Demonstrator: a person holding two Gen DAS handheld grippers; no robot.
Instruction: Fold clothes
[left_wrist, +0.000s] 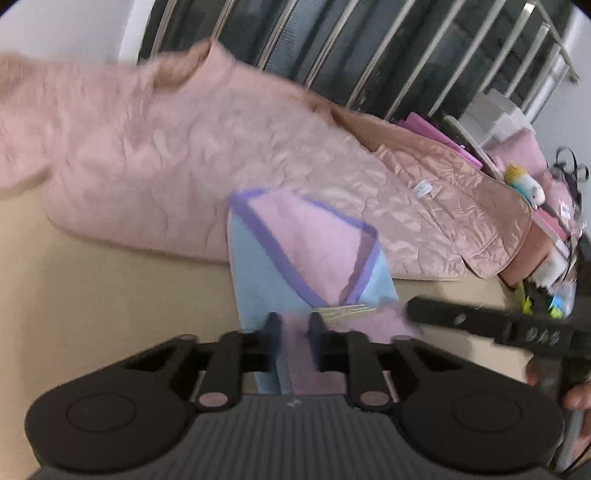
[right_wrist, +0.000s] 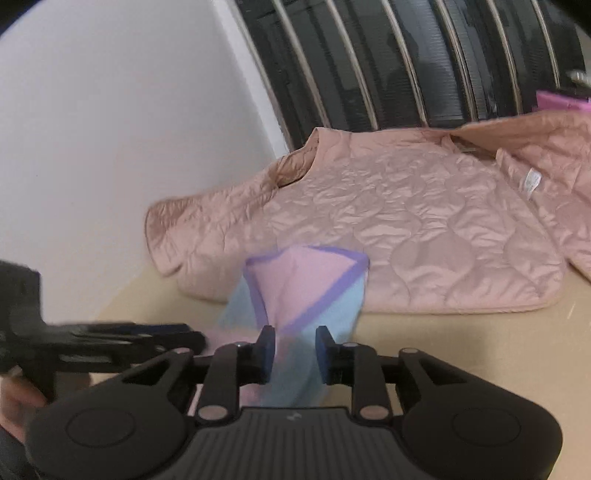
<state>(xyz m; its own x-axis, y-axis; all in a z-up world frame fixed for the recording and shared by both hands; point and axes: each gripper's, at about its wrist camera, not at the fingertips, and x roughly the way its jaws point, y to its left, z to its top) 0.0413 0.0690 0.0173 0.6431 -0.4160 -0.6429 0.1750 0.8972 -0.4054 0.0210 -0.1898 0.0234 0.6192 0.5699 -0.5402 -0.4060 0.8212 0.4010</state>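
The pink-and-blue garment (left_wrist: 295, 258) is pinched in the left gripper (left_wrist: 293, 332) and the right gripper (right_wrist: 295, 347), jaws narrowly closed on cloth. It is held up before the quilted pink jacket (right_wrist: 406, 221) (both grips at its near edge), its long axis running away from the jaws.

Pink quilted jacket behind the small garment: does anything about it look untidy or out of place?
Yes. The pink quilted jacket lies unfolded and wrinkled on the beige table, one sleeve splayed toward the wall. The pink-and-blue garment, gripped by both grippers, overlaps its hem. Nothing looks damaged.
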